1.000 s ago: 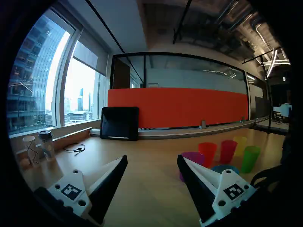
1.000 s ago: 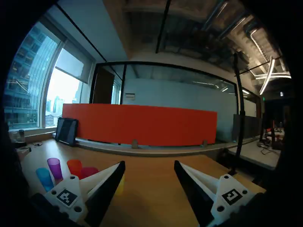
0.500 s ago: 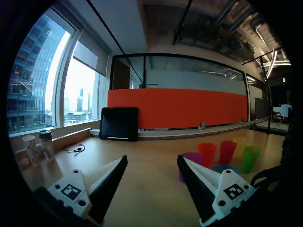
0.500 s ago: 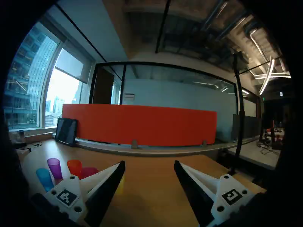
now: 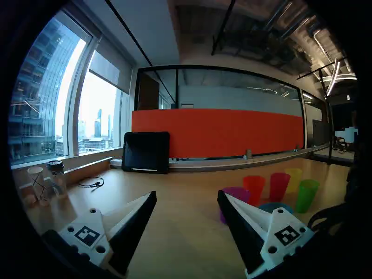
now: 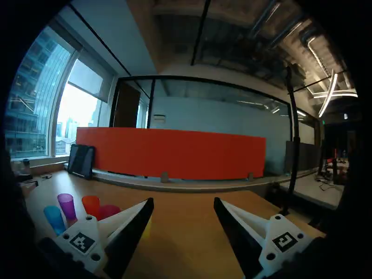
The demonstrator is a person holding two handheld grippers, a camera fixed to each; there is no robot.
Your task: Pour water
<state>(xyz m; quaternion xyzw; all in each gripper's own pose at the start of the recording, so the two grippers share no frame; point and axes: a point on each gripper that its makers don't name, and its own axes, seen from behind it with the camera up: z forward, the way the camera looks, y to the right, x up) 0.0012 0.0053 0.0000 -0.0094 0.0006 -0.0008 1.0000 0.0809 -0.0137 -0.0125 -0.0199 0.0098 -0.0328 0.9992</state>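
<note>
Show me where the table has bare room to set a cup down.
Bare wood lies between the left gripper and the black tablet, and ahead of the right gripper toward the orange partition. Crowded: the coloured cups.

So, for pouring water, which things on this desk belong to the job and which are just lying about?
For the job: the coloured cups; the left gripper and the right gripper, both open and empty. Whether any cup holds water cannot be told.

Lying about: the black tablet, the cable, the lidded jar by the window.
</note>
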